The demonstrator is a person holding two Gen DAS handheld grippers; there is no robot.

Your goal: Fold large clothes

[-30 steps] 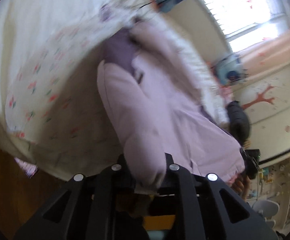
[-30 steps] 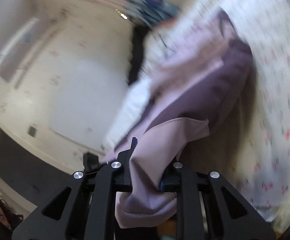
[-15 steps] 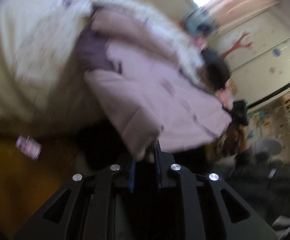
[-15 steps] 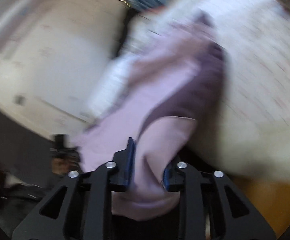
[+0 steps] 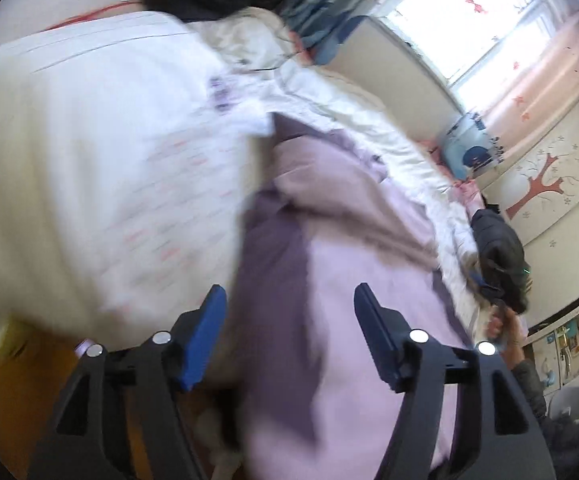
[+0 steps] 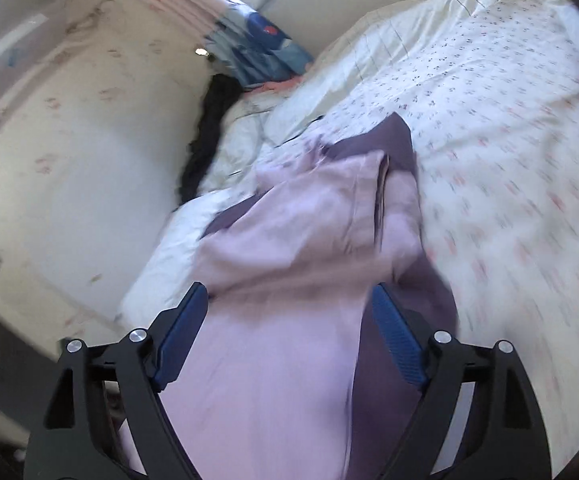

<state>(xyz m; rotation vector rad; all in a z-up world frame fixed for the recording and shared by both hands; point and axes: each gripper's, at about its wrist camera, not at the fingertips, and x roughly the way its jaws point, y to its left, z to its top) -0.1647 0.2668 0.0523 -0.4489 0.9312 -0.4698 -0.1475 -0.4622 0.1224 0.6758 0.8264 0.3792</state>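
Note:
A large pale lilac garment with darker purple panels [image 5: 353, 280] lies on the floral bed sheet [image 5: 89, 184], its near end hanging over the bed's edge. It also shows in the right wrist view [image 6: 301, 248]. My left gripper [image 5: 289, 300] is open, its blue-padded jaws wide apart above the garment's near end. My right gripper [image 6: 289, 300] is open too, jaws spread above the lilac cloth. Neither holds anything. Both views are blurred by motion.
A white quilt [image 5: 369, 128] lies bunched along the bed's far side. Dark clothes [image 5: 501, 252] and blue fabric [image 5: 321, 24] sit by the wall and window. The wooden floor [image 5: 5, 392] shows below the bed's edge. A person's hand [image 5: 501, 324] appears at right.
Both grippers were shut on the lilac garment and held it up; now both have opened and let it go, and it lies on the bed.

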